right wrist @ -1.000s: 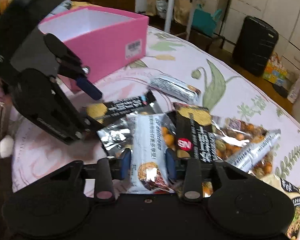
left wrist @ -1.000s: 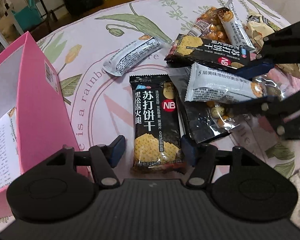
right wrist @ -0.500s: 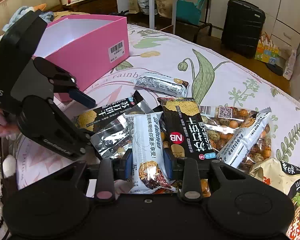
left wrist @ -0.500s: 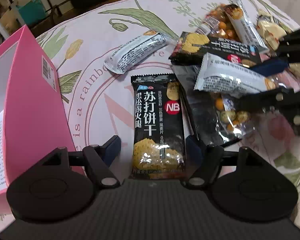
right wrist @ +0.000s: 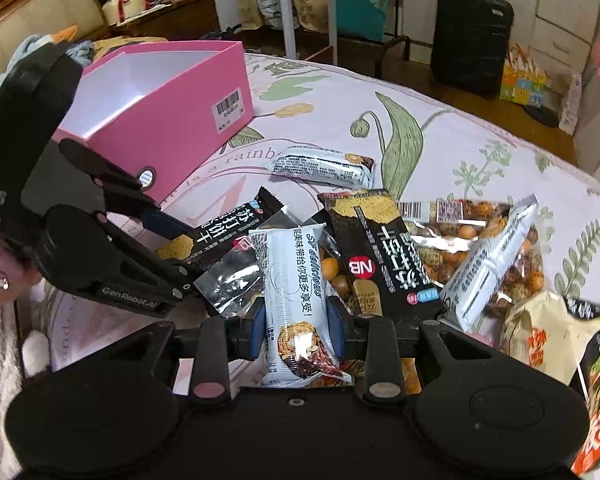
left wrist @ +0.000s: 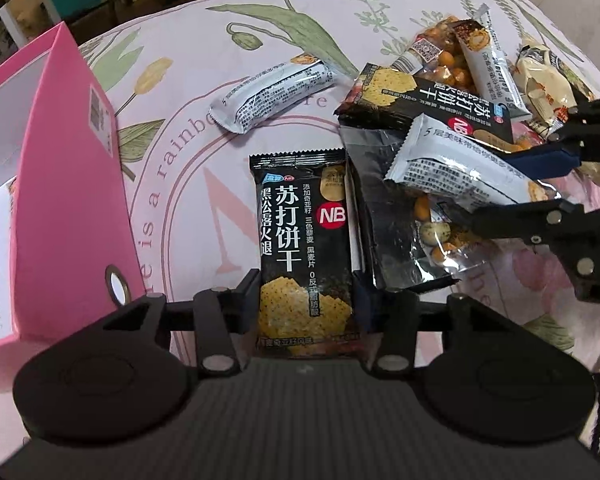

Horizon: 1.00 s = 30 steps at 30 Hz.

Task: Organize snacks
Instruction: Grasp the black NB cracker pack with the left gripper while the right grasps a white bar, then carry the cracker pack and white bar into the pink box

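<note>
**Two grippers, one snack packet in each**

Two black two-finger grippers work over a floral bedspread (left wrist: 188, 32). The left gripper (left wrist: 306, 300) is clamped on the near end of a black soda-cracker packet with a red NB badge (left wrist: 304, 236), which extends straight ahead of its fingers. The right gripper (right wrist: 296, 328) pinches a white-and-grey cereal bar wrapper (right wrist: 296, 292) by its lower end. Just beyond that bar lie a second black cracker packet (right wrist: 376, 248), a clear bag of coated peanuts (right wrist: 472, 236) and another white bar (right wrist: 492, 256), heaped together. An open pink cardboard box (left wrist: 68, 184) stands left of the left gripper. A lone white bar (left wrist: 272, 92) lies ahead, apart from the heap.
</note>
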Each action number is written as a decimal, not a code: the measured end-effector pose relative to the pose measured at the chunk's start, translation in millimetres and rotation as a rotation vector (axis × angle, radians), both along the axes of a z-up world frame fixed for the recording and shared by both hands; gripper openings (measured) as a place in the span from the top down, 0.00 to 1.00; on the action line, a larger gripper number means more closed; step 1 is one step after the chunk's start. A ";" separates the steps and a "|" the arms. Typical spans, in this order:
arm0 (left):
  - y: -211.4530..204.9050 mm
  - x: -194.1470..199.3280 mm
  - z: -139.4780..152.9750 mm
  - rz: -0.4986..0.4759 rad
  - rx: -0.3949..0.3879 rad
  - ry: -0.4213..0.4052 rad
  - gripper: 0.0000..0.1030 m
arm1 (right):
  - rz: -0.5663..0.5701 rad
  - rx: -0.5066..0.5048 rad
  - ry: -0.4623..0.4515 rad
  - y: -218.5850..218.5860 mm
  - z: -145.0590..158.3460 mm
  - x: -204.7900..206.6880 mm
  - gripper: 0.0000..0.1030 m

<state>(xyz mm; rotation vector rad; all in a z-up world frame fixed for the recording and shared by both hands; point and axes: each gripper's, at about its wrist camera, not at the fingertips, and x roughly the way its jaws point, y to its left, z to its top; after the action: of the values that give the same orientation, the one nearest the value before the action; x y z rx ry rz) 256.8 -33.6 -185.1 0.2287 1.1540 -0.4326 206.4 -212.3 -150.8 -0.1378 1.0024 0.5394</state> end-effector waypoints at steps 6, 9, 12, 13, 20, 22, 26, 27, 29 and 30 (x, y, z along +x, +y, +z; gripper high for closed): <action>5.7 -9.2 6.3 0.056 -0.004 0.000 0.55 | -0.043 0.022 0.065 -7.1 -3.4 3.7 0.66; 10.7 -17.8 13.6 0.071 -0.014 -0.006 0.55 | -0.061 0.053 0.092 -11.8 -2.8 4.7 0.66; 14.2 -26.9 21.5 0.075 -0.042 0.001 0.55 | -0.070 0.082 0.120 -14.6 -1.2 2.2 0.66; 14.4 -29.8 23.9 0.071 -0.051 0.000 0.55 | -0.071 0.091 0.132 -15.2 -0.6 0.5 0.66; 21.2 -51.7 30.5 0.087 -0.081 -0.008 0.55 | -0.048 0.114 0.175 -13.1 3.5 -19.3 0.66; 22.3 -58.0 31.5 0.093 -0.073 -0.019 0.55 | -0.037 0.108 0.169 -9.5 6.4 -23.6 0.66; 30.0 -69.7 35.7 0.113 -0.109 -0.020 0.55 | -0.036 0.104 0.160 -5.6 9.2 -37.4 0.66; 35.2 -73.7 37.3 0.132 -0.134 -0.017 0.55 | -0.035 0.103 0.159 -3.6 8.8 -42.2 0.66; 44.1 -81.1 40.0 0.163 -0.170 -0.015 0.55 | -0.032 0.110 0.155 -1.7 9.4 -50.6 0.66; 48.5 -85.4 41.8 0.178 -0.185 -0.016 0.55 | -0.031 0.114 0.152 -0.9 10.3 -54.7 0.66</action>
<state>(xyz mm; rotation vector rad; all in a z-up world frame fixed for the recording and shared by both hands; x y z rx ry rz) 171.4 14.8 -143.2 -0.0317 1.1013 -0.3766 151.6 -213.2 -140.5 0.0207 1.1175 0.5833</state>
